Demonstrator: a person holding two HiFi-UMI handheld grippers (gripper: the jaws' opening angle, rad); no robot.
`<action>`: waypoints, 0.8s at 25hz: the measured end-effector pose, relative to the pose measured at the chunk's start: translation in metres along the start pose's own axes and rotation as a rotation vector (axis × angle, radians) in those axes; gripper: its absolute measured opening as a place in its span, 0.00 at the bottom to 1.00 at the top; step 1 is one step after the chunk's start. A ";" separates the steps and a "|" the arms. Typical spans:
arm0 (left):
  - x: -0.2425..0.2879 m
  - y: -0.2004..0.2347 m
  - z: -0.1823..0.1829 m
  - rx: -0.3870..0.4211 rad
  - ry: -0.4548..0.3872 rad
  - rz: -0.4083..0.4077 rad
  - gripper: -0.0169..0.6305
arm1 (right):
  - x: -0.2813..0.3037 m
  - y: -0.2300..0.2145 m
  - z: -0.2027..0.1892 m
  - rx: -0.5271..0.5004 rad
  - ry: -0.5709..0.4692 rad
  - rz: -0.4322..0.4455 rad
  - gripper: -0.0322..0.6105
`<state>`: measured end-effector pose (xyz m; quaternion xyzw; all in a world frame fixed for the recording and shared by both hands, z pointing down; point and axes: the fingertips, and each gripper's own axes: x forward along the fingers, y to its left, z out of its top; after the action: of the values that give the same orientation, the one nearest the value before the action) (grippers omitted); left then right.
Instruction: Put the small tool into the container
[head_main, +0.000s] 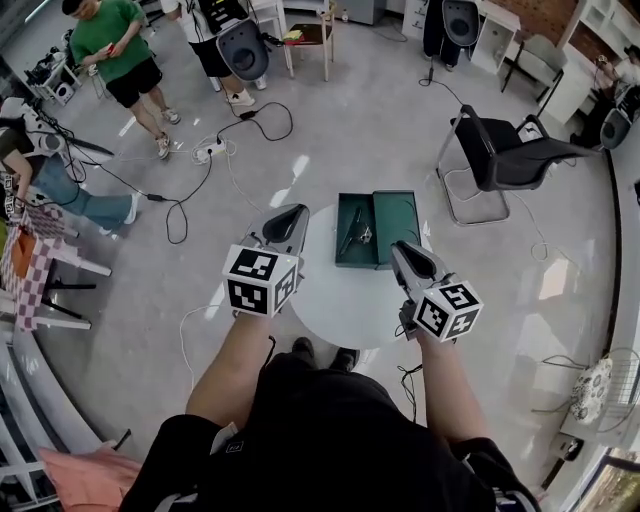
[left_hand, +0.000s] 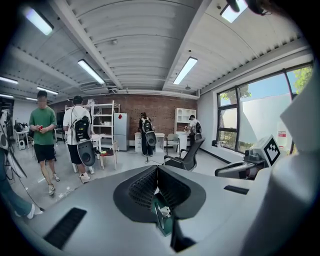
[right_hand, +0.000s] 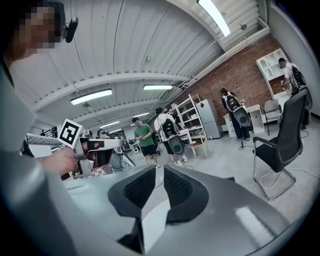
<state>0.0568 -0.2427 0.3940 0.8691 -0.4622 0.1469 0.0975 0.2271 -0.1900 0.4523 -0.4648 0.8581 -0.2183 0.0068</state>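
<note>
An open green container (head_main: 378, 229) lies on the far part of the round white table (head_main: 340, 305). A small metal tool (head_main: 356, 238) rests in its left half. My left gripper (head_main: 296, 213) hovers at the table's left rim, just left of the container, jaws shut with nothing between them. In the left gripper view the container (left_hand: 165, 226) and the tool (left_hand: 159, 215) show below the closed pads (left_hand: 145, 186). My right gripper (head_main: 398, 248) hangs at the container's near right corner. In the right gripper view its jaws (right_hand: 160, 172) stand slightly apart, with only the white table behind the gap.
A black office chair (head_main: 505, 150) stands beyond the table on the right. Cables and a power strip (head_main: 208, 152) trail over the floor at the left. People stand at the back left (head_main: 125, 55). A checkered-cloth table (head_main: 25, 270) is far left, a white wire basket (head_main: 592, 388) far right.
</note>
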 end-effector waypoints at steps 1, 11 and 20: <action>0.004 0.004 -0.003 -0.006 0.004 0.002 0.04 | 0.006 -0.002 -0.005 0.007 0.017 -0.001 0.15; 0.046 0.044 -0.042 -0.072 0.082 -0.027 0.04 | 0.066 -0.032 -0.073 0.151 0.228 -0.062 0.20; 0.082 0.065 -0.088 -0.139 0.156 -0.079 0.04 | 0.123 -0.100 -0.152 0.264 0.454 -0.229 0.24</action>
<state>0.0319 -0.3157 0.5069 0.8637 -0.4275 0.1777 0.1990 0.2043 -0.2799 0.6520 -0.4932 0.7437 -0.4258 -0.1496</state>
